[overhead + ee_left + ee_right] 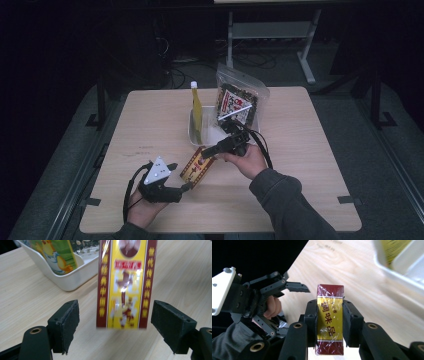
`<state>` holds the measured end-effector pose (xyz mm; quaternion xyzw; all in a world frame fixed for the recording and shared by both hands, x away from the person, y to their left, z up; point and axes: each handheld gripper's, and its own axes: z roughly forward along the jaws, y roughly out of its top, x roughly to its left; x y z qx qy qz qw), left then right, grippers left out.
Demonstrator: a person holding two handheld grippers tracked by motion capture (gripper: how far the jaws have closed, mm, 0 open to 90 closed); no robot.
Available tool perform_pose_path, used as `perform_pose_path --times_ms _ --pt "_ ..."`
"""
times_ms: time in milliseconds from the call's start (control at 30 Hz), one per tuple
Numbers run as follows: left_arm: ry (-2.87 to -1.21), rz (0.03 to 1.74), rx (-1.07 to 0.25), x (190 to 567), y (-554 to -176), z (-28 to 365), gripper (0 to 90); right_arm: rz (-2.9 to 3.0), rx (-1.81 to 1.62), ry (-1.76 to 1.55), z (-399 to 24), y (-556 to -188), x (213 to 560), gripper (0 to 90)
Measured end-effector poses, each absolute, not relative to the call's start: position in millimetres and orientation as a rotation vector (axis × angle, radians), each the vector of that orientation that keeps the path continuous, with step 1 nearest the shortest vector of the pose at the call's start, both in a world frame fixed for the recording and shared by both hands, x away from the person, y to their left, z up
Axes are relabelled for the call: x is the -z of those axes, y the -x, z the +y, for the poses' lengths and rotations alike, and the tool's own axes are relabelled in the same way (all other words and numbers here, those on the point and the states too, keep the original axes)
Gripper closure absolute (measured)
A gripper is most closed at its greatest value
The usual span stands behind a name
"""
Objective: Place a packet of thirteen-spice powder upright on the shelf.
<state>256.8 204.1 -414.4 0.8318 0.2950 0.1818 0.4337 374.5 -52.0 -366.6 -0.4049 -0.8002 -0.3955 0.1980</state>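
A red and yellow seasoning box wrapped in clear film is held just above the table, with my right gripper shut on its far end. In the right gripper view the two pads of the right gripper press on the long sides of the box. My left gripper stands open at the near end of the box. In the left gripper view the box hangs between and just beyond the spread jaws of the left gripper, and neither pad touches it. One left finger also shows in the right gripper view.
A white tray sits mid-table behind the box, with a tall yellow packet standing in it. A clear zip bag of snacks leans at its right. The tray wall is close ahead of the left gripper.
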Motion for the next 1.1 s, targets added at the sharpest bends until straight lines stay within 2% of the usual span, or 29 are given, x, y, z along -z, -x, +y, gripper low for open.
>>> perform_pose_path --times_ms 367,1100 --pt "-2.075 0.782 -0.433 419.8 -260.2 212.4 22.0 -2.254 1.161 1.250 -80.4 -380.5 344.8 68.4" --pt "-2.062 0.821 -0.441 421.3 -261.9 222.1 22.0 -2.306 1.199 1.396 -102.6 -389.9 308.0 68.4"
